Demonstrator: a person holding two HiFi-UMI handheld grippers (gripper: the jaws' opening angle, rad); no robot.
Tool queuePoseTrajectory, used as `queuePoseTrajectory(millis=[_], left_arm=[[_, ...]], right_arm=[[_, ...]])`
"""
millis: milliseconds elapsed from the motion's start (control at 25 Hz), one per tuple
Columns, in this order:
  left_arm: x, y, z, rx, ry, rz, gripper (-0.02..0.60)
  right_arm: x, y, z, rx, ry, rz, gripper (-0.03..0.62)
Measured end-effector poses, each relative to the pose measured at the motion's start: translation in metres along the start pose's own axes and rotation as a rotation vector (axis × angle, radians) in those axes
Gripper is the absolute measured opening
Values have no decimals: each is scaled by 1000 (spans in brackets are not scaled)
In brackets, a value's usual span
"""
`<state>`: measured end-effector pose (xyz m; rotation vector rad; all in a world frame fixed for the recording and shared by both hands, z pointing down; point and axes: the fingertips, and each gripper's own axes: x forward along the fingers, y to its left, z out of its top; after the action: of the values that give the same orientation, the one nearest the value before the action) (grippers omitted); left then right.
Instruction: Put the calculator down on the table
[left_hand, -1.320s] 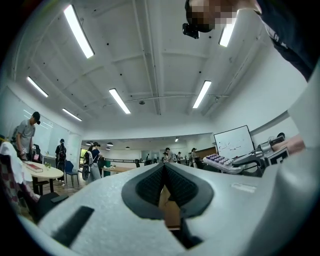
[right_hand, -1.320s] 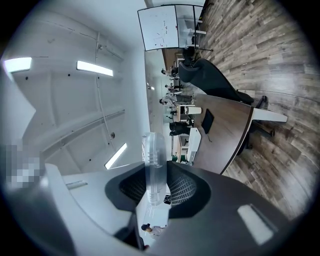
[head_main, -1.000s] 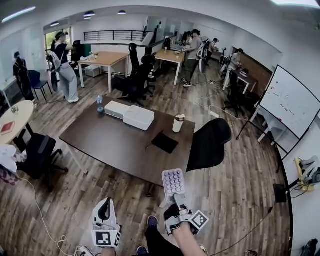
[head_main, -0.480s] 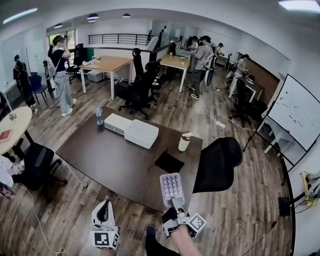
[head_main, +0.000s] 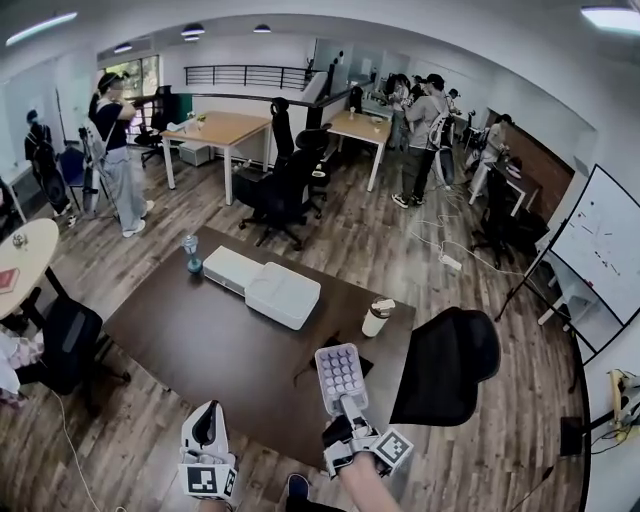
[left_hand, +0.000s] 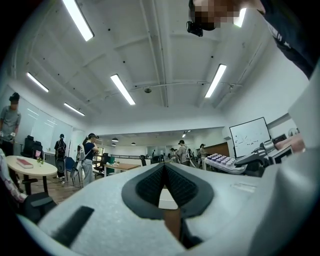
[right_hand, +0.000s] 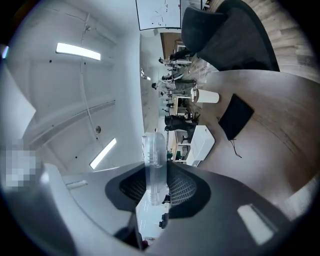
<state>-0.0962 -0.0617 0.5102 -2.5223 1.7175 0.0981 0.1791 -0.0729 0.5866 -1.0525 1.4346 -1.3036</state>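
Observation:
The calculator (head_main: 340, 376), white with rows of pale purple keys, is held keys-up in the head view over the near edge of the dark brown table (head_main: 200, 340). My right gripper (head_main: 347, 408) is shut on its near end. In the right gripper view the calculator (right_hand: 154, 167) shows edge-on between the dark pads (right_hand: 182, 192) of the right gripper (right_hand: 156, 187). My left gripper (head_main: 208, 408) hangs lower left, short of the table, shut on nothing. In the left gripper view, the left gripper (left_hand: 164, 167) has its tips together, and the calculator (left_hand: 220, 162) shows at the right.
On the table are a white box (head_main: 270, 285), a lidded cup (head_main: 377, 318), a black pad (head_main: 362, 366) partly behind the calculator, and a bottle (head_main: 190, 252). A black office chair (head_main: 450, 365) stands at the table's right corner, another chair (head_main: 65, 345) at its left. Several people stand further back.
Both grippers have travelled forward toward the table. The calculator, earlier over the floor, is now over the table's near edge. Neither grip has changed.

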Motion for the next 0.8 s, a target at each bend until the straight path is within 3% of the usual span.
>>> queuePoseTrajectory(millis=[400,800], left_arm=[[48,28,-3,36,10,73,-3],[59,36,-5,53,24,105,-3]], right_arm=[[69,-15,13,42,62,-21,109],[94,-28,12,53,104,-54,109]])
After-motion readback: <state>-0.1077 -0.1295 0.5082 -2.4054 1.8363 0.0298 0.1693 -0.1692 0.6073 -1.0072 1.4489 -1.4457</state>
